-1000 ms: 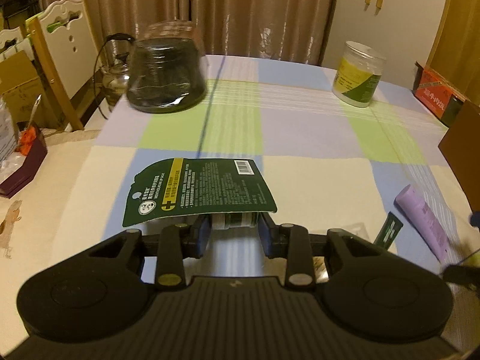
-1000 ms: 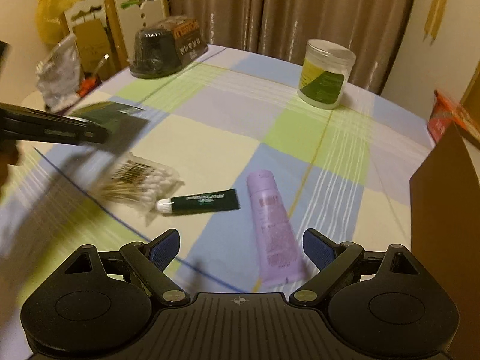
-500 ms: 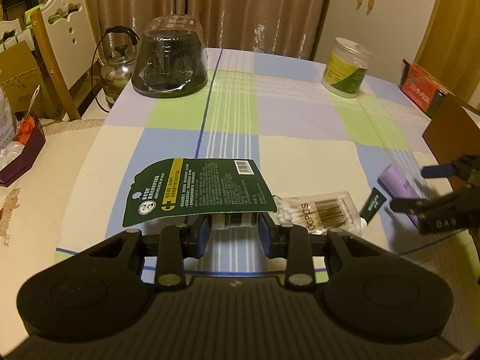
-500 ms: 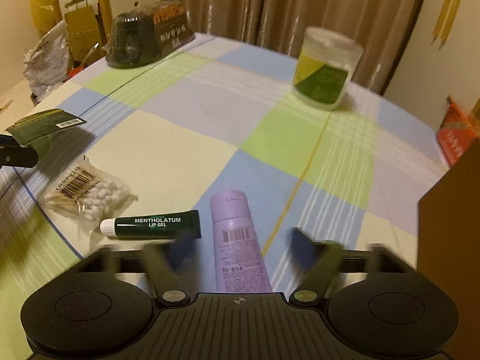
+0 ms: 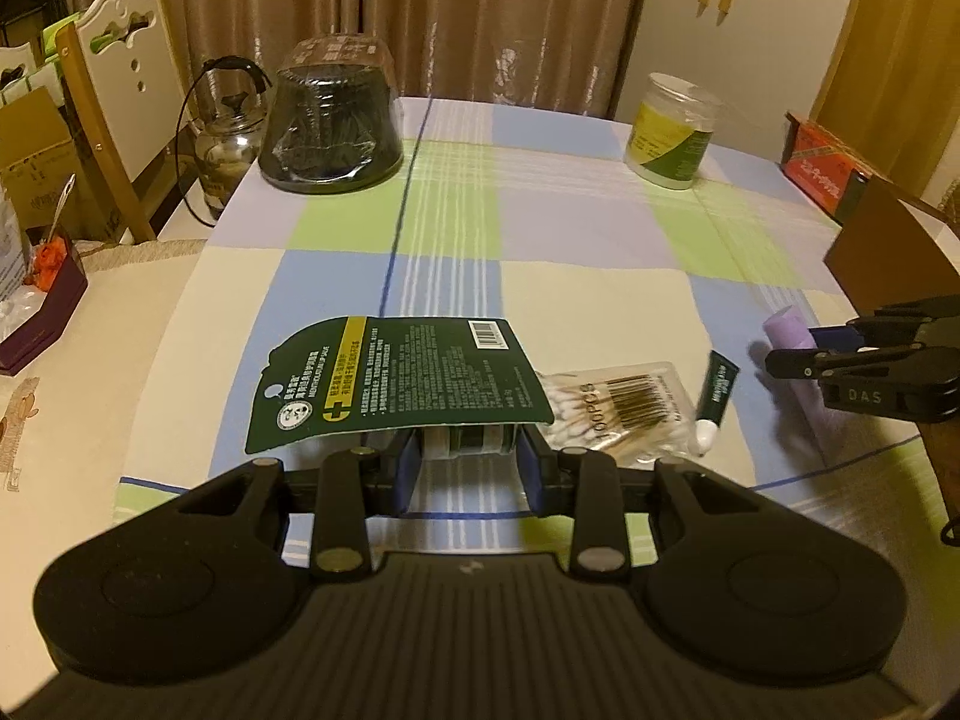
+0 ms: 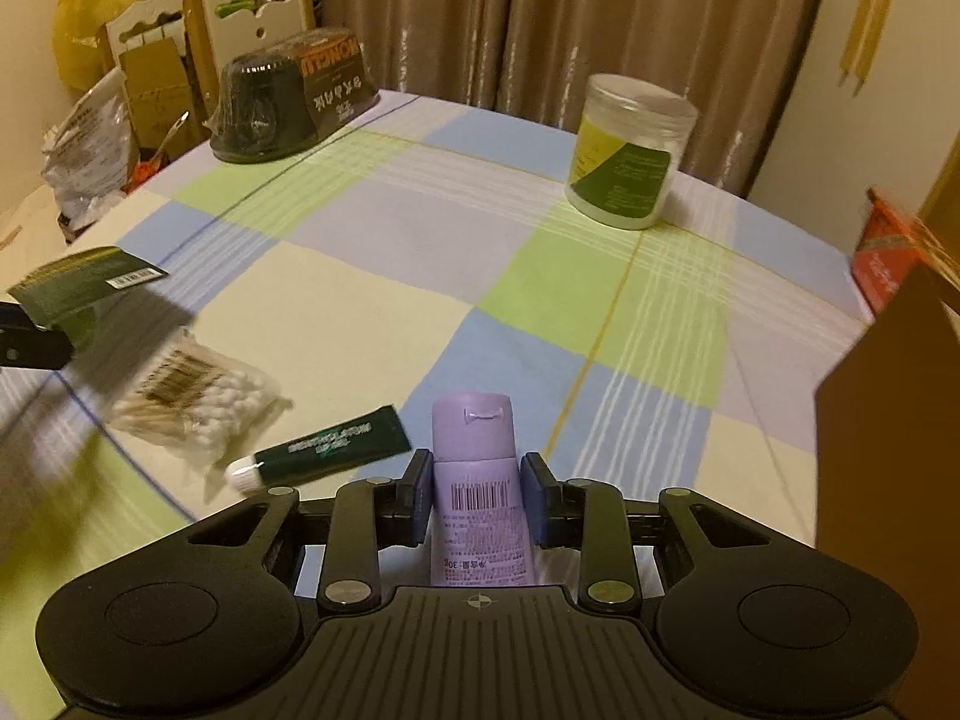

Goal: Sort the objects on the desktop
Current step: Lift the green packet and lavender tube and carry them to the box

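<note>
While the left gripper (image 5: 467,461) clamps a green carded pack (image 5: 396,381) at lower centre, the right gripper (image 6: 477,489) has just closed on the purple tube (image 6: 477,480).

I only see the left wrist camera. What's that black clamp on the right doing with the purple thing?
Observer: The right gripper has its jaws around the lilac plastic tube. They have just been closing, and the blue pads press its sides just below the cap.
Operator: Which side of it faces up?
Observer: The side with a printed barcode.
Operator: Is anything hidden on the big dark bowl?
Observer: Yes. An orange band with large letters runs across the side of the dark plastic-wrapped tub.
</note>
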{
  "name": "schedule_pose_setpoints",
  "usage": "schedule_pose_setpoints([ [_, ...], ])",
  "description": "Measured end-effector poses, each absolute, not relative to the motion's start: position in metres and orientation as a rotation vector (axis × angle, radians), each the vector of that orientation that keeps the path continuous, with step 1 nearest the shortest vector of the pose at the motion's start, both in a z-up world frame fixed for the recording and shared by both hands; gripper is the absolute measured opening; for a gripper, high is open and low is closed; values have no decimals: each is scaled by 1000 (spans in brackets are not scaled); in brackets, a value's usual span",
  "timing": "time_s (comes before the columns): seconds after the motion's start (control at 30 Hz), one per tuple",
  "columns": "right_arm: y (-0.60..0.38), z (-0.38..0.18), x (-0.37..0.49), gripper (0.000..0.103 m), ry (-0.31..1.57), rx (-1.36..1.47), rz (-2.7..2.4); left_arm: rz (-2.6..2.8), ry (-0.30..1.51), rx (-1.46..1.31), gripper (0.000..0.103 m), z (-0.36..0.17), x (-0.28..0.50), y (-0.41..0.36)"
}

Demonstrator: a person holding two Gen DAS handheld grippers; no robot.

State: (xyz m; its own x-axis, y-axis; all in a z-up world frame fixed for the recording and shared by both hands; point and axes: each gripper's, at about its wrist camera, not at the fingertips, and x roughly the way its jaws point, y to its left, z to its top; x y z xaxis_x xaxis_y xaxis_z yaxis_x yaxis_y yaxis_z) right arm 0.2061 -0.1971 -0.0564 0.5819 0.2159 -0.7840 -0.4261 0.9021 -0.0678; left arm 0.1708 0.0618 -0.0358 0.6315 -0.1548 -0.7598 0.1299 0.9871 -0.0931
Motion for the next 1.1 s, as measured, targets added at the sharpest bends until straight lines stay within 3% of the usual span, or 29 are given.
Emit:
schedule_pose_setpoints([
  [0.57,-228,11,107,29,763,-155,319,-297,846,16,29,-10,116,11],
  [1.1,-310,68,14,29,676,-116,451,-207,789,28,29,37,2,-70],
])
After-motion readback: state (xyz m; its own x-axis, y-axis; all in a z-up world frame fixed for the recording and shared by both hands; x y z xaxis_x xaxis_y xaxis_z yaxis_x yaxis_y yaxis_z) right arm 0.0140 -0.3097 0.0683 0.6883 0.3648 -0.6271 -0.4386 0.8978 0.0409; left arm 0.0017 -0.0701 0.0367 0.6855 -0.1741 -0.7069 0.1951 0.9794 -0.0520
